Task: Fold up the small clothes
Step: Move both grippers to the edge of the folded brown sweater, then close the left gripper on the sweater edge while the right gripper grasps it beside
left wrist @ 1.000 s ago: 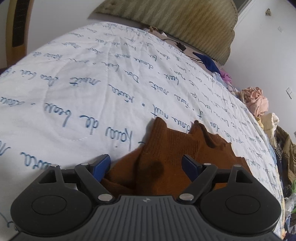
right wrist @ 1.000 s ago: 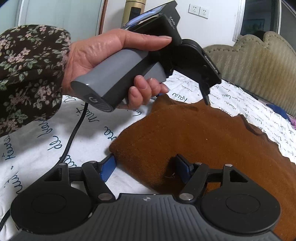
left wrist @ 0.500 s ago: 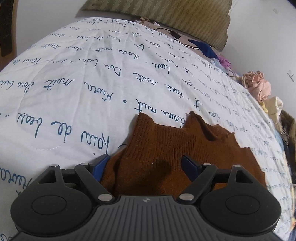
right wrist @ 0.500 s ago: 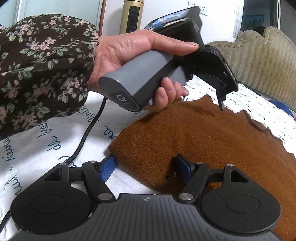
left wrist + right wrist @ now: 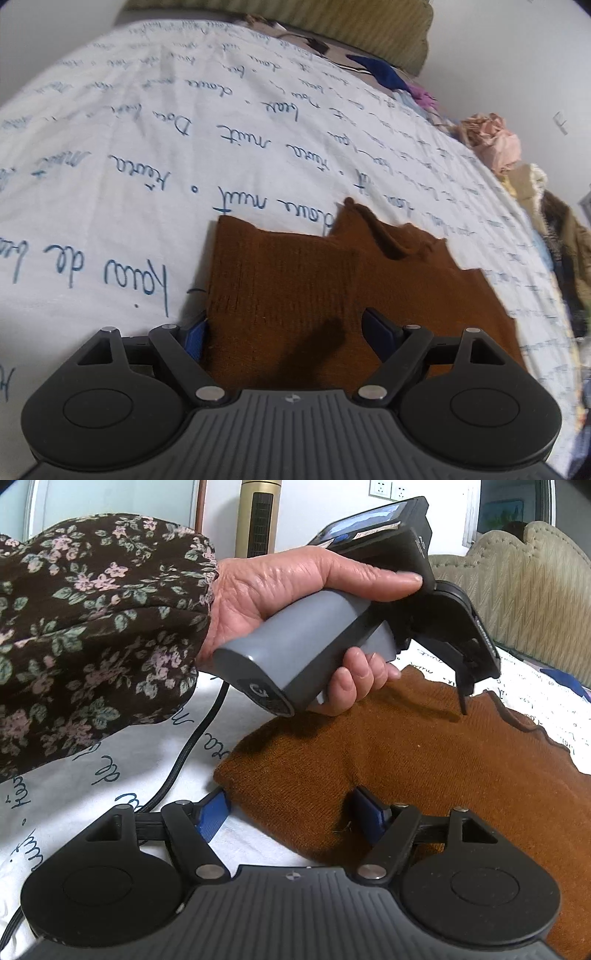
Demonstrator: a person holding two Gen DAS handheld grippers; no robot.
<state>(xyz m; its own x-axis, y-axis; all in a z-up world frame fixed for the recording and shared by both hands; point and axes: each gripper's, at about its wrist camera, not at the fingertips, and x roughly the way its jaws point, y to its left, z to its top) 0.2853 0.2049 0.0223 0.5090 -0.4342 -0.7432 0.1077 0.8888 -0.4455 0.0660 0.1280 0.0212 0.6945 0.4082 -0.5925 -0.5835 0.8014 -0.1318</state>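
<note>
A small brown knit garment (image 5: pixel 317 280) lies flat on the white bed sheet with blue script (image 5: pixel 147 155). My left gripper (image 5: pixel 284 332) is open, its blue-padded fingers wide apart over the garment's near left part. In the right wrist view the same garment (image 5: pixel 424 760) fills the lower right. My right gripper (image 5: pixel 291 816) is open, straddling the garment's folded near corner. The left gripper (image 5: pixel 463 698), held in a hand, hovers with its fingertips just above the garment's far part.
A beige padded headboard (image 5: pixel 332 26) stands at the far end of the bed. A pile of clothes (image 5: pixel 495 140) lies along the bed's right side, with a dark blue item (image 5: pixel 380 72) near the headboard. A black cable (image 5: pixel 184 753) runs over the sheet.
The left gripper has risen and moved along the garment, so more of it shows lying flat. The sleeve and hand have moved right in the right wrist view. The right gripper has stayed put.
</note>
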